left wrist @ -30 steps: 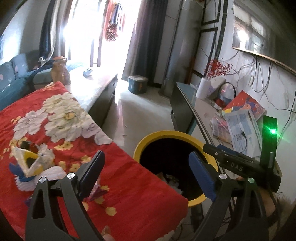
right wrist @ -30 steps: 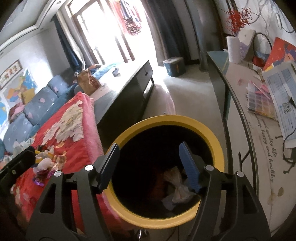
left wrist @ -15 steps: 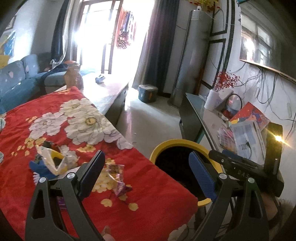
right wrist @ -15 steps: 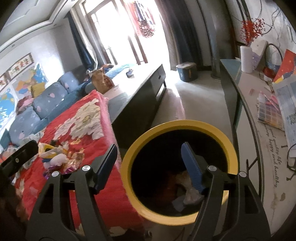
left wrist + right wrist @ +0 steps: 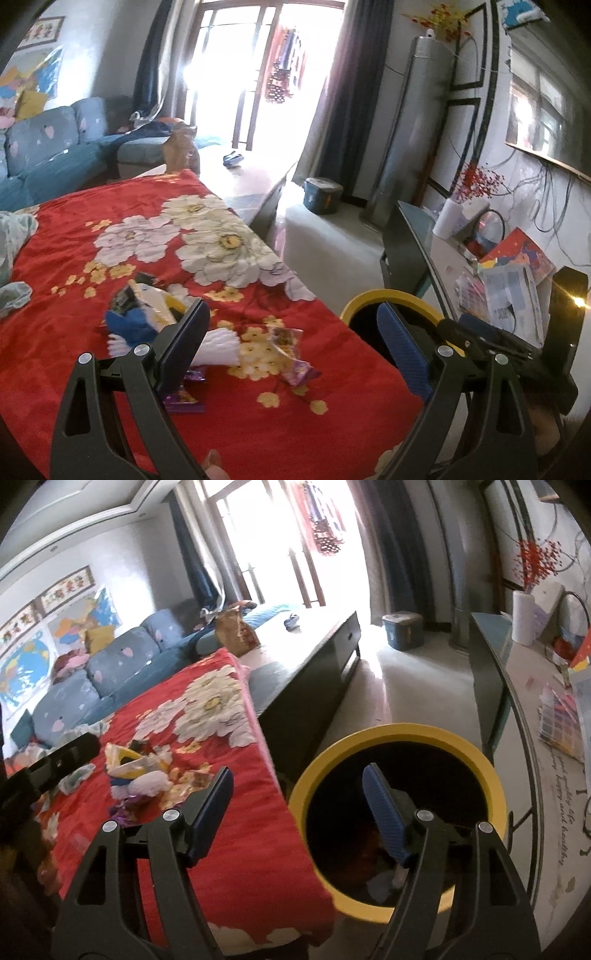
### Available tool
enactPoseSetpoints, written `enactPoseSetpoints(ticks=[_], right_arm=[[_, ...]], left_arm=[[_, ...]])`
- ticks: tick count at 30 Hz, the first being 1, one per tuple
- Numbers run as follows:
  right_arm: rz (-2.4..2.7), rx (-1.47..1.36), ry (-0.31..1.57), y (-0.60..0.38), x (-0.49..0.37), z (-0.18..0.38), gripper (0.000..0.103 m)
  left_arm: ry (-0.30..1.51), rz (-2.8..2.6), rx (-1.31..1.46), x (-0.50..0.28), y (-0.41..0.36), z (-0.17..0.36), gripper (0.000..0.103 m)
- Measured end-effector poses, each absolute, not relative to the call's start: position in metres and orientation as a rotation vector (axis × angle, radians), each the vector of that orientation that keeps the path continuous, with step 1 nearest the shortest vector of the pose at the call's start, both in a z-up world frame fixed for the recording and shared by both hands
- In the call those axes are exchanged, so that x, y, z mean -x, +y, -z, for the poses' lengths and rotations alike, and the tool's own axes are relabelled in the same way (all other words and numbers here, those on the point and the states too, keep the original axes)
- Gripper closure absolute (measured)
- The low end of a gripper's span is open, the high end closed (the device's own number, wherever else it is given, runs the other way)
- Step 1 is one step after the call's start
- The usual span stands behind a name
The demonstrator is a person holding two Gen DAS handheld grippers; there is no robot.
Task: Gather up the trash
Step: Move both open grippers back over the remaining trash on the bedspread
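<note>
The left gripper (image 5: 291, 343) hangs level over the red floral cloth (image 5: 110, 206), jaws spread wide and empty, with the snack wrappers (image 5: 288, 347) lying loose on the cloth below. The right gripper (image 5: 295, 805) hovers above the yellow-rimmed bin's (image 5: 491, 775) near edge, likewise gaping, holding nothing.

Contents of the yellow-rimmed bin (image 5: 395, 734) dark and indistinct; wrappers (image 5: 173, 328) partly behind the left tongs (image 5: 291, 349).
</note>
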State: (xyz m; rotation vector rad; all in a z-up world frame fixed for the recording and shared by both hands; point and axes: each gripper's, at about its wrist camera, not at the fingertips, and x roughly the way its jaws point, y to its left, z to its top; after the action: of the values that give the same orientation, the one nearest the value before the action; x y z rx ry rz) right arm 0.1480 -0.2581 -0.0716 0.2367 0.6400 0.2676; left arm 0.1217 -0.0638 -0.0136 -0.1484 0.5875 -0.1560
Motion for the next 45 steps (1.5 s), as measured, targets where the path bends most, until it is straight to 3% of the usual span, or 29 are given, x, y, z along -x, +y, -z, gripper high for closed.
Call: enactPoseSetpoints(ticks=[38, 45], right_arm=[[-0.573, -0.069, 0.647, -0.116, -0.142, 0.050, 0.036], [-0.614, -0.028, 0.654, -0.084, -0.147, 0.052, 0.042]], left_arm=[[0.589, -0.137, 0.374, -0.111, 0.088, 0.024, 0.014], [0.615, -0.154, 0.428, -0.113, 0.113, 0.037, 0.018]])
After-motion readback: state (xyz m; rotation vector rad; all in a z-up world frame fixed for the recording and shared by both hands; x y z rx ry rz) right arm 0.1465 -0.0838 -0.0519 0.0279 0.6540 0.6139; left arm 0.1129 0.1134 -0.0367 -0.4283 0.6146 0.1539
